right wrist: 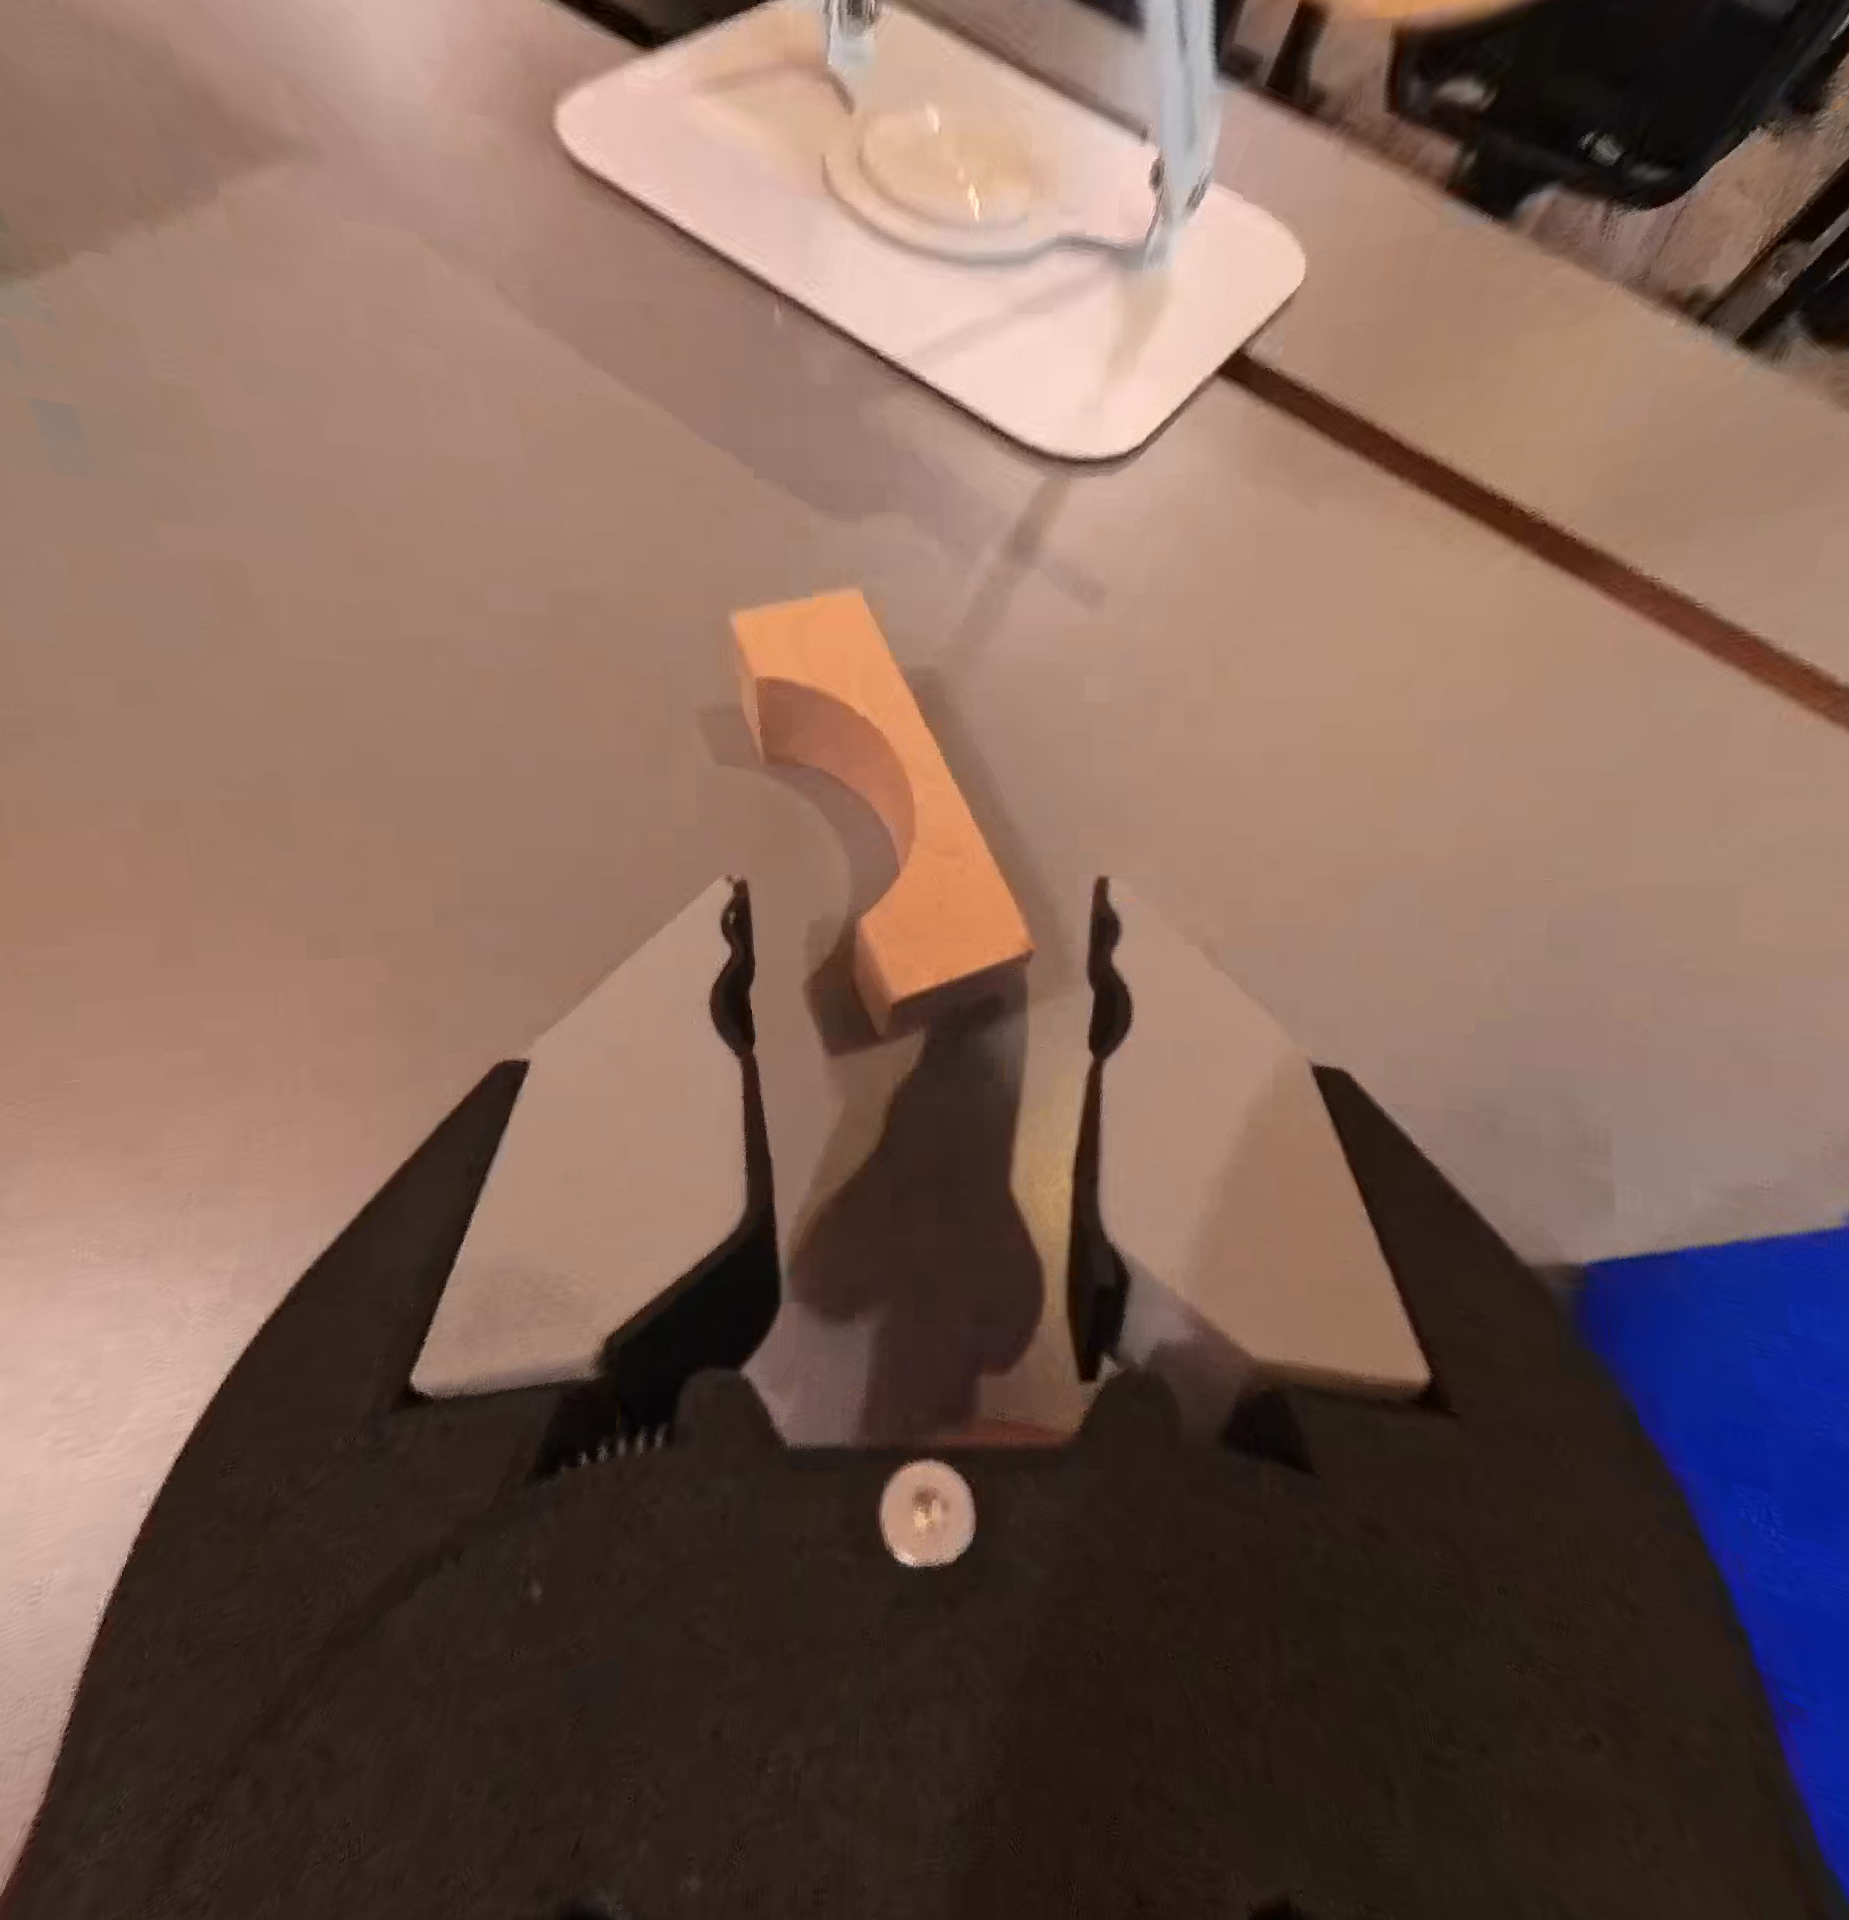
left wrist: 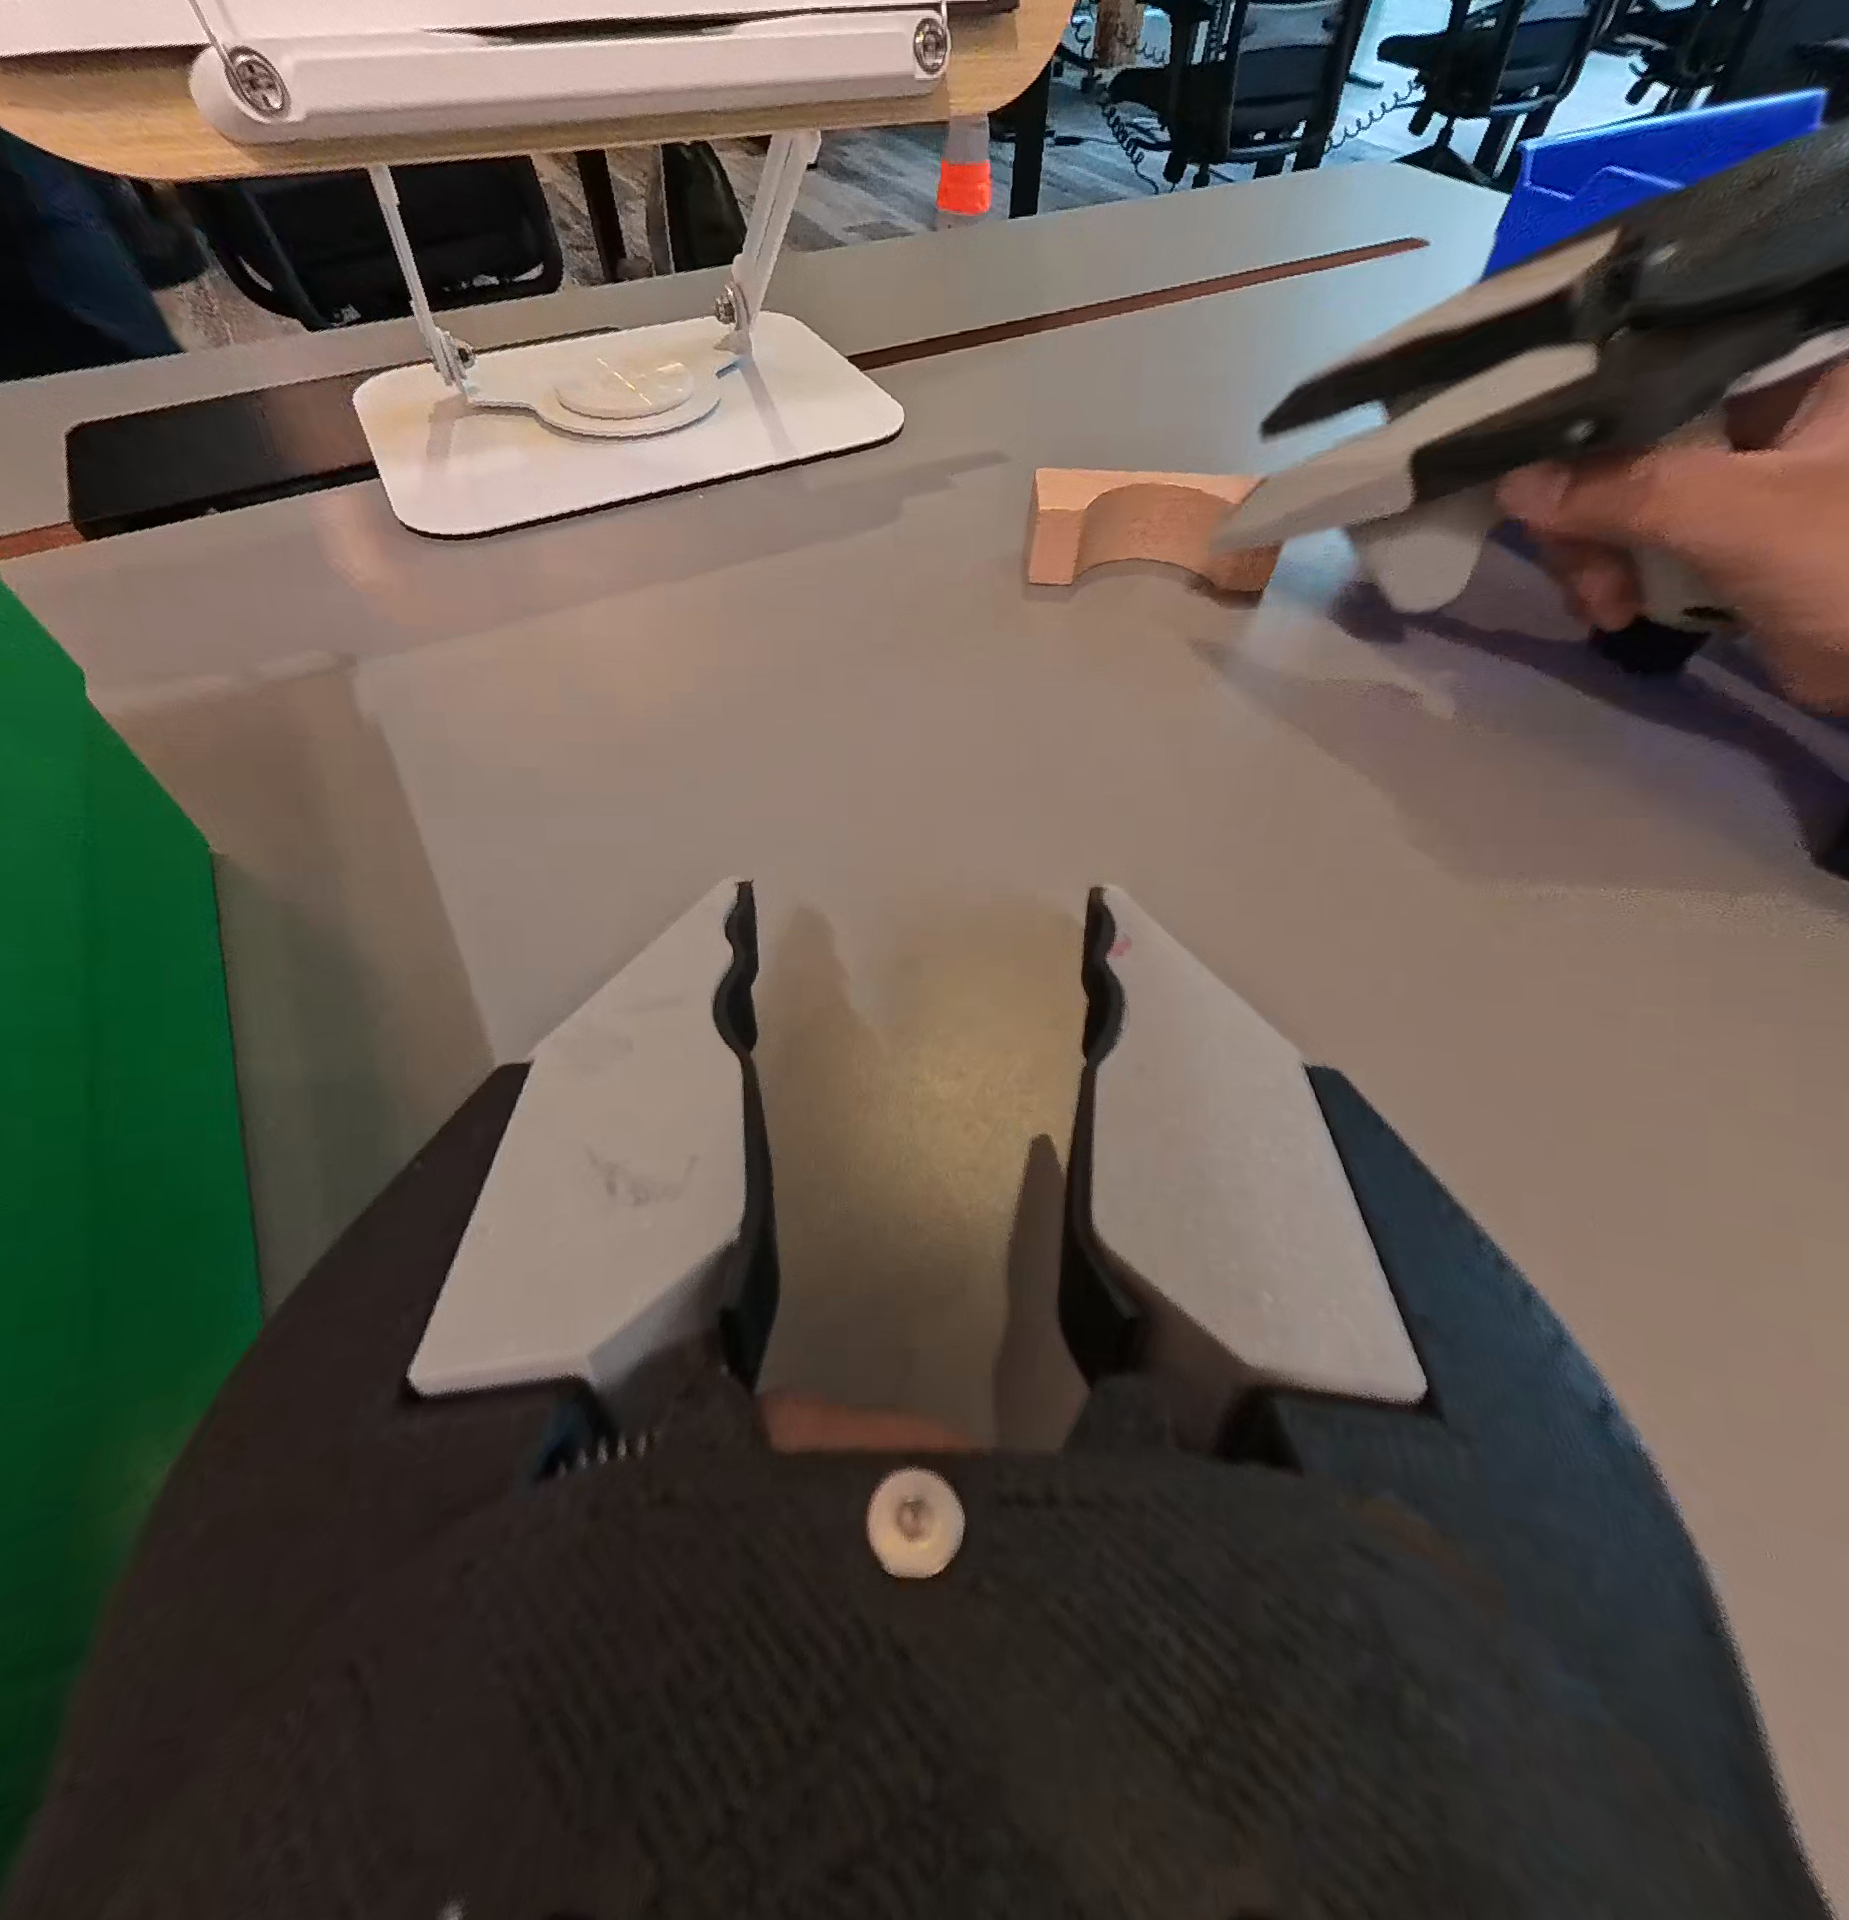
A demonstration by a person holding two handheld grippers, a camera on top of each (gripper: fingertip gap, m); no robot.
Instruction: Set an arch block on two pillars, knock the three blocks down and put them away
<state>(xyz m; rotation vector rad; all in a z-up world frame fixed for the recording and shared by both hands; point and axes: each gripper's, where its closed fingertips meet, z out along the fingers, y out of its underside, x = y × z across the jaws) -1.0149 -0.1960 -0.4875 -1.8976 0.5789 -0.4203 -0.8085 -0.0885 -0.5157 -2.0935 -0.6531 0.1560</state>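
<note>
Claws (left wrist: 920,914) (right wrist: 918,914) are both gaping w/ nothing gripped, right one probably hovering just over arch block (right wrist: 889,831) lying on table (right wrist: 380,727).

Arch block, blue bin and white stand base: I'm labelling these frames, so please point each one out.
Arch block (right wrist: 935,831), right wrist view, on its flat top face.
Blue bin (right wrist: 1751,1455), right wrist view, on its blue wall.
White stand base (left wrist: 795,416), left wrist view, on the bare plate.

On the tabletop (left wrist: 899,727), the arch block (left wrist: 1128,530) lies right of the stand base (left wrist: 629,416), with the bin (left wrist: 1647,177) farther right.
</note>
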